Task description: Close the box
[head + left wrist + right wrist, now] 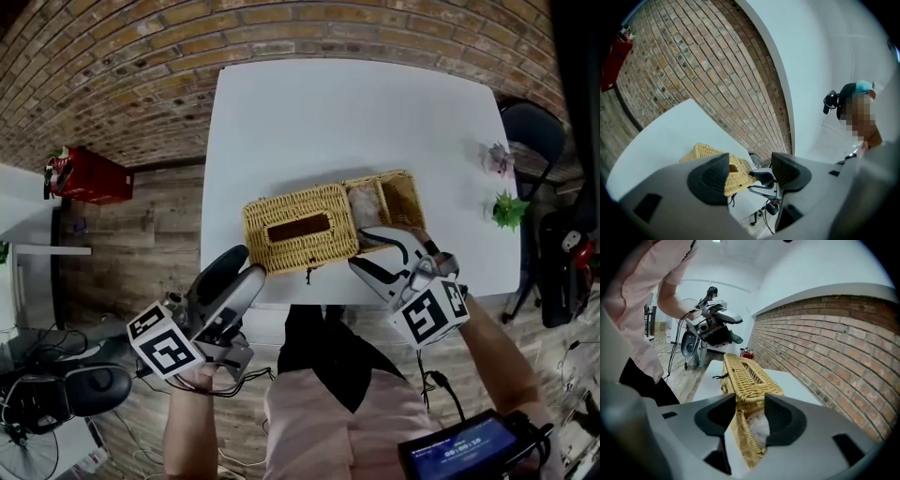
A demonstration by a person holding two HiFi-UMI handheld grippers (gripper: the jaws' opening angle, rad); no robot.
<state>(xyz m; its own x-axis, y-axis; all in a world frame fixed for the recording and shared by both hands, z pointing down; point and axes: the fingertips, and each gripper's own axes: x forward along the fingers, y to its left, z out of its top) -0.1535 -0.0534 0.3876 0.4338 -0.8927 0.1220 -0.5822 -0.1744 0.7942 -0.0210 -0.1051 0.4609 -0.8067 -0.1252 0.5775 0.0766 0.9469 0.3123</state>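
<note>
Your wicker box [401,199] lies on the white desk [281,112]. Its lid [300,228] sits toward the left, so the right end is uncovered. The jaws of your right gripper [359,247] are released, one on each side of the box's near wall at that end. Your left gripper [248,262], jaws released and empty, hangs near the box's front left corner.

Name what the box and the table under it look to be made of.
Box: woven wicker or rattan, tan and matte; the plaited strands show across lid and walls. Table: smooth white top, likely laminate or painted board; flat, no grain visible.
</note>
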